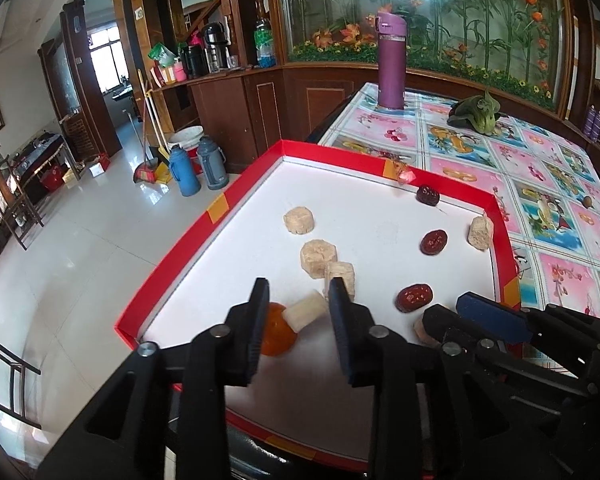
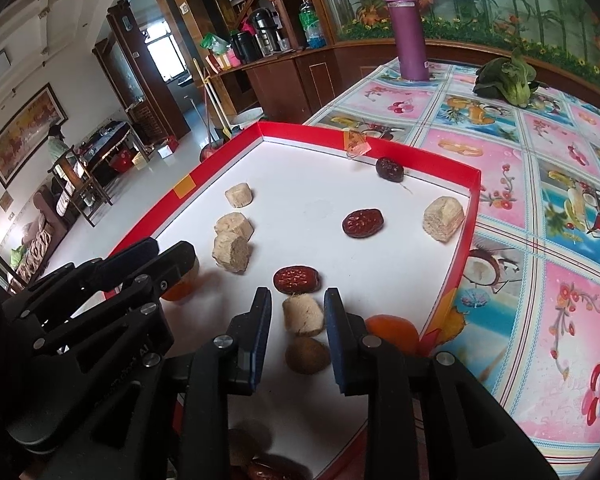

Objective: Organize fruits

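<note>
Left gripper (image 1: 299, 305) low over red-rimmed white tray (image 1: 204, 236), fingers spread around a pale cut chunk (image 1: 305, 314), not pinching; orange fruit (image 1: 276, 330) just behind the left finger. Right gripper (image 2: 297, 312) alongside, fingers likewise spread either side of a tan fibrous chunk (image 2: 303, 315), brown round fruit (image 2: 308, 355) just below. Red dates (image 2: 363, 223) and more tan chunks (image 2: 238, 195) scattered across tray on fruit-patterned table (image 2: 540, 208). Purple flask (image 1: 391, 62) and leafy greens (image 1: 478, 114) farther back.

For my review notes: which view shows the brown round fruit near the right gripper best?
The right wrist view: the brown round fruit lies unobstructed between the open right gripper fingers. In the left wrist view I cannot find it.
</note>
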`<action>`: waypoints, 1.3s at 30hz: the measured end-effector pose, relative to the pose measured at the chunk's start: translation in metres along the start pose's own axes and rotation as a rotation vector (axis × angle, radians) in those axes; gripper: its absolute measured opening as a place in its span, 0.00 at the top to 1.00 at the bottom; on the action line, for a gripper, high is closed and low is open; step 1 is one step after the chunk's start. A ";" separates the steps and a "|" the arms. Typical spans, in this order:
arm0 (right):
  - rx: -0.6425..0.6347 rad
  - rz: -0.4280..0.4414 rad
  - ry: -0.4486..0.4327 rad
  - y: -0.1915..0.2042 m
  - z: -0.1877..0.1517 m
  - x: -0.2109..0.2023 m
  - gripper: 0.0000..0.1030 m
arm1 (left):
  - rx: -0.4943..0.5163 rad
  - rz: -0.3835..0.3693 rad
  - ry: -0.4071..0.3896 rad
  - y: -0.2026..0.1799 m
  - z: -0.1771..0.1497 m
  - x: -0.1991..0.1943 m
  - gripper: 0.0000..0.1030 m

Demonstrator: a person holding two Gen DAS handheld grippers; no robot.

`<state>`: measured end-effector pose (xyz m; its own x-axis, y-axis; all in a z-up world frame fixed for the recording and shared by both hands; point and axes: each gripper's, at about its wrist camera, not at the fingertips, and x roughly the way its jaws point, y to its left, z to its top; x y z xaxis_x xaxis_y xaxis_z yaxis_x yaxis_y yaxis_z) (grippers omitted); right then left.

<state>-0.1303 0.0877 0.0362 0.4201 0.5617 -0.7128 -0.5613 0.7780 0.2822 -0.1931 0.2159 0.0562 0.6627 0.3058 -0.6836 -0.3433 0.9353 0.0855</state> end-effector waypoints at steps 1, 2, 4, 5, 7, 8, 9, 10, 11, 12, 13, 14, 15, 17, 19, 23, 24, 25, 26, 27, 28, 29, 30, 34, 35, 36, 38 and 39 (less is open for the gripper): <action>0.002 0.000 -0.003 -0.001 0.001 -0.001 0.74 | -0.001 0.003 -0.008 0.000 0.001 -0.002 0.60; 0.005 0.000 -0.009 -0.002 0.001 -0.003 0.74 | -0.001 0.005 -0.012 -0.001 0.002 -0.004 0.58; 0.006 -0.001 -0.019 -0.004 0.002 -0.007 0.73 | 0.002 0.007 -0.024 -0.002 0.004 -0.008 0.55; 0.007 -0.002 -0.024 -0.004 0.003 -0.009 0.72 | 0.004 0.007 -0.030 -0.003 0.005 -0.011 0.55; 0.008 -0.005 -0.035 -0.005 0.003 -0.012 0.71 | 0.009 0.005 -0.037 -0.006 0.006 -0.015 0.54; 0.008 -0.007 -0.043 -0.006 0.004 -0.015 0.71 | 0.009 0.003 -0.042 -0.006 0.006 -0.018 0.54; 0.008 -0.010 -0.052 -0.007 0.004 -0.018 0.70 | 0.009 0.003 -0.046 -0.008 0.007 -0.020 0.53; 0.007 -0.012 -0.057 -0.007 0.005 -0.020 0.70 | 0.011 0.004 -0.053 -0.009 0.008 -0.023 0.50; 0.006 -0.016 -0.067 -0.008 0.005 -0.023 0.70 | 0.012 0.007 -0.060 -0.010 0.009 -0.026 0.48; 0.006 -0.020 -0.075 -0.009 0.005 -0.026 0.70 | 0.010 0.012 -0.068 -0.011 0.010 -0.029 0.42; 0.007 -0.023 -0.087 -0.010 0.006 -0.030 0.70 | 0.008 0.017 -0.085 -0.011 0.011 -0.034 0.37; 0.008 -0.025 -0.093 -0.012 0.006 -0.033 0.70 | 0.007 0.021 -0.098 -0.011 0.012 -0.039 0.34; 0.010 -0.028 -0.104 -0.013 0.006 -0.037 0.69 | 0.006 0.024 -0.107 -0.012 0.013 -0.041 0.30; 0.013 -0.034 -0.123 -0.016 0.008 -0.043 0.66 | 0.006 0.025 -0.129 -0.015 0.016 -0.050 0.27; 0.017 -0.040 -0.143 -0.020 0.008 -0.051 0.64 | 0.012 0.026 -0.146 -0.019 0.018 -0.058 0.22; 0.018 -0.058 -0.175 -0.027 0.007 -0.064 0.64 | 0.027 0.035 -0.172 -0.028 0.021 -0.069 0.15; 0.020 -0.061 -0.184 -0.029 0.007 -0.068 0.64 | 0.029 0.036 -0.176 -0.030 0.022 -0.071 0.13; 0.022 -0.063 -0.188 -0.031 0.006 -0.071 0.63 | 0.031 0.037 -0.181 -0.032 0.022 -0.073 0.11; 0.025 -0.069 -0.196 -0.034 0.006 -0.074 0.62 | 0.033 0.036 -0.186 -0.035 0.023 -0.075 0.10; 0.027 -0.073 -0.203 -0.036 0.006 -0.077 0.60 | 0.034 0.034 -0.188 -0.036 0.024 -0.077 0.09; 0.028 -0.077 -0.210 -0.038 0.005 -0.080 0.59 | 0.034 0.034 -0.189 -0.038 0.023 -0.079 0.07; 0.030 -0.083 -0.218 -0.040 0.005 -0.083 0.57 | 0.032 0.033 -0.189 -0.039 0.024 -0.081 0.06; 0.031 -0.089 -0.226 -0.042 0.005 -0.087 0.55 | 0.030 0.030 -0.190 -0.041 0.025 -0.082 0.04; 0.028 -0.113 -0.262 -0.047 0.004 -0.100 0.49 | 0.027 0.034 -0.192 -0.043 0.025 -0.086 0.00; 0.027 -0.120 -0.269 -0.047 0.004 -0.103 0.45 | 0.025 0.038 -0.192 -0.044 0.026 -0.087 0.00; 0.028 -0.128 -0.284 -0.048 0.003 -0.106 0.39 | 0.022 0.044 -0.192 -0.044 0.026 -0.088 0.00; 0.027 -0.128 -0.310 -0.048 0.002 -0.113 0.30 | 0.016 0.053 -0.187 -0.045 0.027 -0.088 0.00; 0.025 -0.131 -0.327 -0.047 0.002 -0.117 0.28 | 0.015 0.054 -0.185 -0.045 0.027 -0.088 0.00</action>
<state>-0.1517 -0.0138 0.1075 0.6960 0.5136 -0.5018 -0.4714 0.8540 0.2202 -0.2184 0.1518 0.1323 0.7551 0.3816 -0.5331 -0.3727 0.9188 0.1297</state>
